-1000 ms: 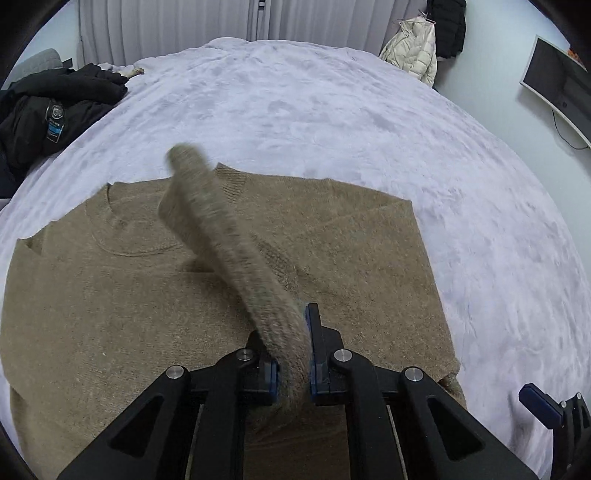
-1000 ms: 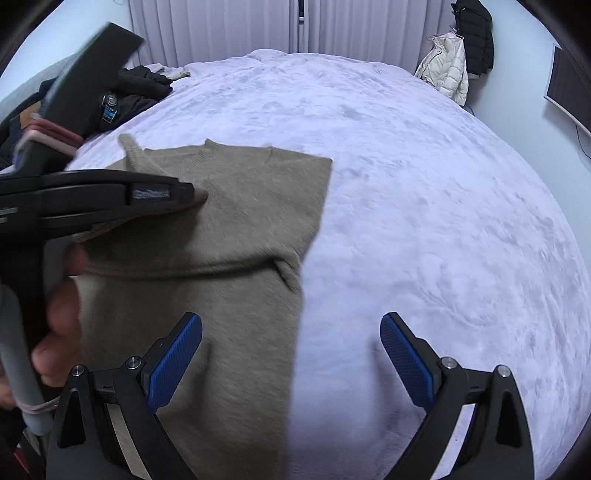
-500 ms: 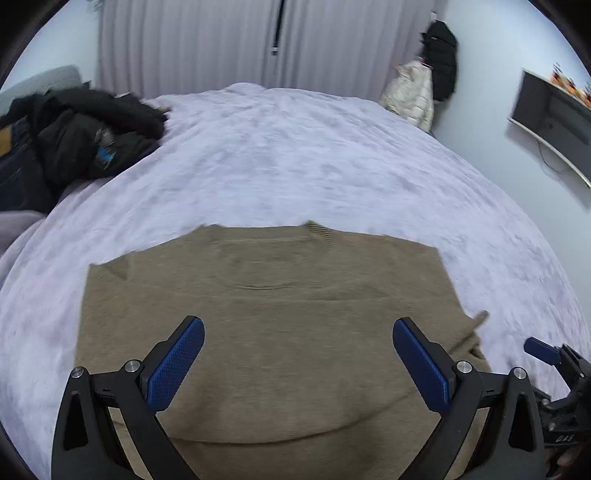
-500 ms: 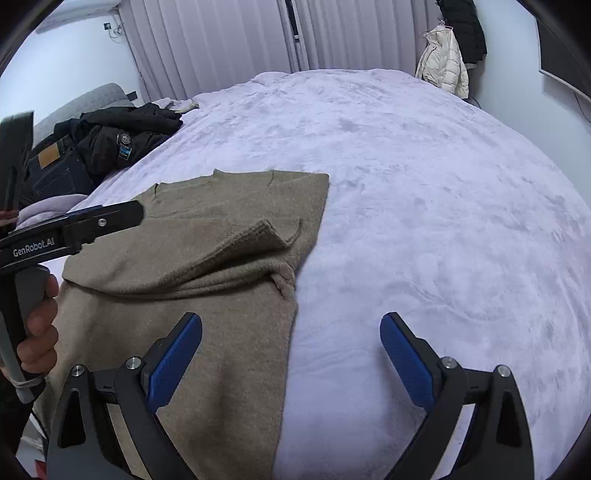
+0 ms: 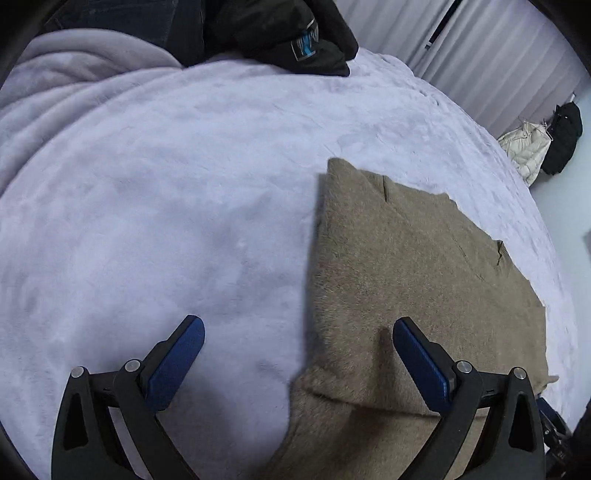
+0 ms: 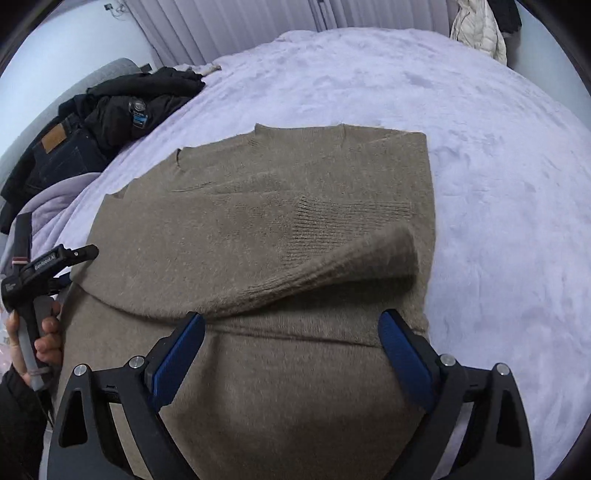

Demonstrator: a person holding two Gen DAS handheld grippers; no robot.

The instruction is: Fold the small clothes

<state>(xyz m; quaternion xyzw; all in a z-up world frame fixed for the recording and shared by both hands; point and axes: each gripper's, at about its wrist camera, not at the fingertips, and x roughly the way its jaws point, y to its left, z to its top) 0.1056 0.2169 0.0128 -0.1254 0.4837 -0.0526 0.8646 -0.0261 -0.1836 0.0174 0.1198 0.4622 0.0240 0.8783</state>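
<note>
Sweater (image 6: 258, 236) lies flat on the bed (image 6: 498, 184), both sleeves folded across its front. My left gripper (image 5: 298, 360) straddles its left edge, jaws wide, holding nothing. Right gripper (image 6: 291, 349) hovers over the lower body, jaws wide, empty.

A lavender plush blanket (image 6: 498, 155) covers the bed; pale pleated curtains (image 6: 236, 26) hang behind. Dark clothes (image 6: 122, 107) lie heaped at its edge; a cream puffer jacket (image 6: 476, 29) hangs by the wall.

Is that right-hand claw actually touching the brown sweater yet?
Cannot tell. In the right wrist view the right claw is open over the brown sweater, with both blue fingers overlapping the knit, but looking along them shows neither contact nor a gap.
</note>
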